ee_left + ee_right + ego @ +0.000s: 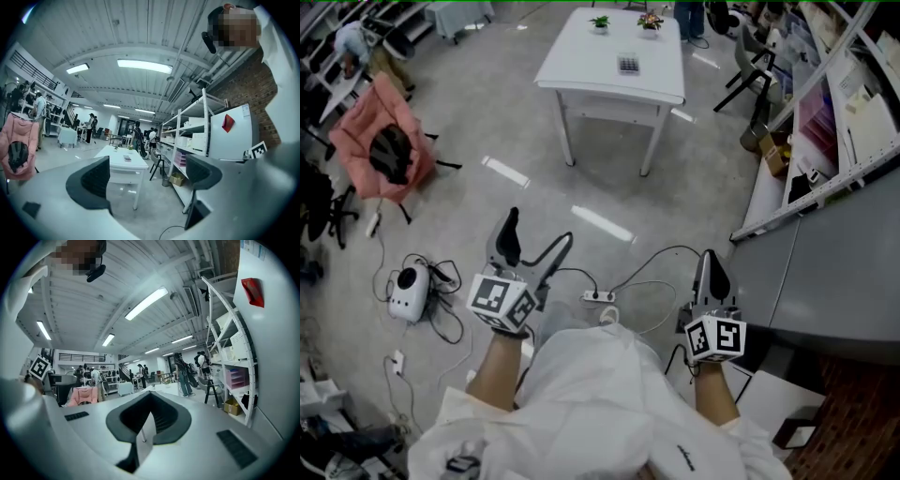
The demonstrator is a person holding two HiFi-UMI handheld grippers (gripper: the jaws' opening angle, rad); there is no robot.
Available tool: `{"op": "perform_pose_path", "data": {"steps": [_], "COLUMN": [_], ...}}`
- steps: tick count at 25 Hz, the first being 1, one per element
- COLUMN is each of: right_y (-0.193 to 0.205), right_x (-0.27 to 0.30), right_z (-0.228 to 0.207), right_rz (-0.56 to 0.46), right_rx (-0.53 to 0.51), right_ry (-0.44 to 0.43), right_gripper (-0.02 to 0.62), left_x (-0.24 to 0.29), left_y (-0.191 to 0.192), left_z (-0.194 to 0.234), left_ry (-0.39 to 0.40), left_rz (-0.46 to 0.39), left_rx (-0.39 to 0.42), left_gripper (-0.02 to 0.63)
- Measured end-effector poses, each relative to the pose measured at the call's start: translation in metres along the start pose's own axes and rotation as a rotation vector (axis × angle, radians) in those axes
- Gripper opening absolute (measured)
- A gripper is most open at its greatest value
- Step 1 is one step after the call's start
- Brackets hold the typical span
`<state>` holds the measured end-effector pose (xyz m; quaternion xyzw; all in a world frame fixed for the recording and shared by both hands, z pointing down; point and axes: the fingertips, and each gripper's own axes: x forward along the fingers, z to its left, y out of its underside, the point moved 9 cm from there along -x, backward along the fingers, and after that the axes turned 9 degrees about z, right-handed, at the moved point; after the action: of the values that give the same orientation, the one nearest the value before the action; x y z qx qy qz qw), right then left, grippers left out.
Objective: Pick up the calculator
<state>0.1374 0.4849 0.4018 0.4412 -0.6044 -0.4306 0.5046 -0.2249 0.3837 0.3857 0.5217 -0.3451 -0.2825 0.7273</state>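
Note:
The calculator (627, 65) is a small dark slab lying flat on a white table (581, 66) far ahead across the floor. Two small potted plants (623, 22) stand at the table's far edge. My left gripper (539, 228) is held low over the floor, open and empty, well short of the table. In the left gripper view the calculator (127, 158) shows tiny on the table (117, 164) between the spread jaws of the left gripper (147, 174). My right gripper (710, 258) is shut on nothing, and in the right gripper view its jaws (149, 404) meet.
A pink-covered chair (380, 150) stands at the left. Cables, a power strip (598, 296) and a white device (411, 292) lie on the floor near my feet. Metal shelving (830, 141) runs along the right, with a black chair (755, 61) by it. People stand at the back (138, 133).

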Motion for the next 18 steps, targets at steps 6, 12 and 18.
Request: {"op": "perform_pose_path", "data": {"steps": [6,12,18], "right_y": [-0.009,-0.010,-0.013], "right_x": [0.012,0.027,0.064], "right_z": [-0.024,-0.035,-0.042], "right_rz": [-0.008,-0.007,-0.014], "right_rx": [0.023,0.033,0.022], "right_ry": [0.002,0.017,0.023], "right_gripper": [0.017,0.017,0.017], "left_x": [0.022,0.057,0.105], "left_y": [-0.009,-0.013,-0.015], "left_z": [-0.008,-0.008,0.008], "left_ry": [-0.016,0.020,0.058], "left_rz": [0.006,-0.003,-0.013], "left_rx": [-0.001,-0.008,-0.027], "left_gripper": [0.483,0.483,0.483]}}
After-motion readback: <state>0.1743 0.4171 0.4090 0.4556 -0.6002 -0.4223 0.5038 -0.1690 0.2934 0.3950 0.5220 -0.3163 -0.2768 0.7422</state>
